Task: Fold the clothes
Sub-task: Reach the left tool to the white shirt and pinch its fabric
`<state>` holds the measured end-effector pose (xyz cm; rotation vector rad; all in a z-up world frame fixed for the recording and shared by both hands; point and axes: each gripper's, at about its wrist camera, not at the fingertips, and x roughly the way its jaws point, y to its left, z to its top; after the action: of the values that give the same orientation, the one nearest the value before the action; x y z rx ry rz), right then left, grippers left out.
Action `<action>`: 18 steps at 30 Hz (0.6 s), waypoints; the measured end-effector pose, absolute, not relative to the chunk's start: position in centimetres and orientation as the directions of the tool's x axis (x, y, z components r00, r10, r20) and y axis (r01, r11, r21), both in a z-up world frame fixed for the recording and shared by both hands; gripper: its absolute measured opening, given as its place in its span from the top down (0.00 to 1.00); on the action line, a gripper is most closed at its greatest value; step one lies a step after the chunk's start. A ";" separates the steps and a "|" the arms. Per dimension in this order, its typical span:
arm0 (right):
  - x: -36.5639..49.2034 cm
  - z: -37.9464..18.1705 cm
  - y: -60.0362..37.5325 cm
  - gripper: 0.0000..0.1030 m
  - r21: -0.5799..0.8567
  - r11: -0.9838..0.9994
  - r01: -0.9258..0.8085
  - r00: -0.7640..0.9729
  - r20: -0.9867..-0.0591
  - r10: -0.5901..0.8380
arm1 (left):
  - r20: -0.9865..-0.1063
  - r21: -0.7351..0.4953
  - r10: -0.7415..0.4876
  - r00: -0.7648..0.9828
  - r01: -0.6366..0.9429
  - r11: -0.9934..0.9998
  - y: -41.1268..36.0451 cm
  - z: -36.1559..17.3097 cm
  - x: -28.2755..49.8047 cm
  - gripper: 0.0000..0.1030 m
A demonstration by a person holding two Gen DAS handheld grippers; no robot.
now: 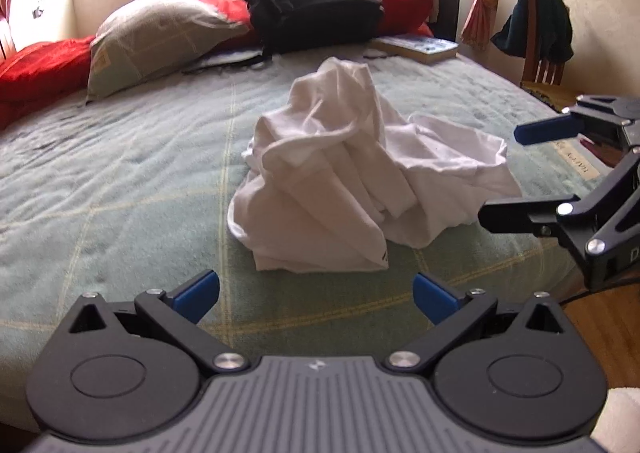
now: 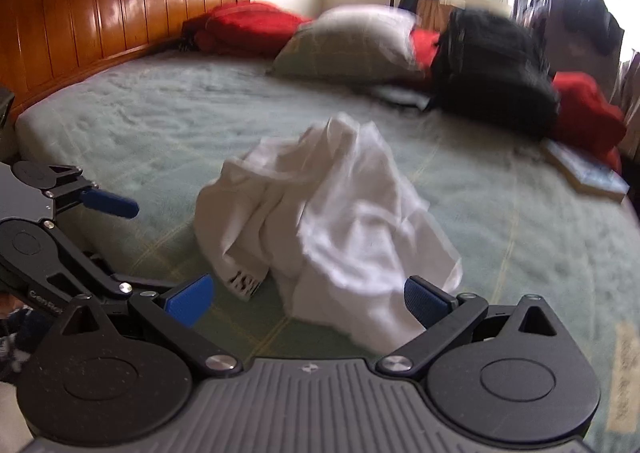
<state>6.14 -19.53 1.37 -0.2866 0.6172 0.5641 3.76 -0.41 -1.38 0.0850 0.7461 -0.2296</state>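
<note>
A crumpled white garment [image 1: 352, 169] lies heaped in the middle of the green bed cover [image 1: 120, 181]. My left gripper [image 1: 316, 297] hovers open just short of the heap's near edge, nothing between its blue pads. My right gripper [image 1: 508, 173] comes in from the right of the heap, open too, its blue pad [image 1: 536, 131] above the bed. In the right wrist view the same white garment [image 2: 320, 221] sits just ahead of my open right gripper [image 2: 308, 301], with a printed hem near the left pad. The left gripper [image 2: 132, 245] shows at the left edge.
A pale pillow [image 1: 160, 37], red bedding [image 1: 40, 65], a black backpack [image 1: 312, 1] and a book [image 1: 420, 47] lie at the far side of the bed. A wooden chair [image 1: 540, 49] draped with dark clothing stands at the right. A wooden headboard [image 2: 100, 13] runs along one side.
</note>
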 end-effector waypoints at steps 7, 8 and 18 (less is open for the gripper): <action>6.5 0.6 -19.2 0.00 -0.161 0.728 -0.667 0.625 -0.653 0.428 | -0.671 0.010 -0.166 0.723 0.232 0.973 -0.1 -0.8 4.0 0.01; 6.3 0.6 -19.0 0.00 -0.185 0.723 -0.666 0.633 -0.653 0.416 | -0.671 0.007 -0.169 0.722 0.235 0.972 0.0 -0.8 4.1 0.01; 7.3 0.9 -18.4 0.00 -0.336 0.725 -0.602 0.722 -0.616 0.314 | -0.658 0.079 -0.131 0.742 0.241 0.967 -0.5 0.1 6.5 0.01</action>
<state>7.33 -18.38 0.88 -0.5553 0.5592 0.5350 6.51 -0.54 0.11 0.1630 0.7070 -0.2050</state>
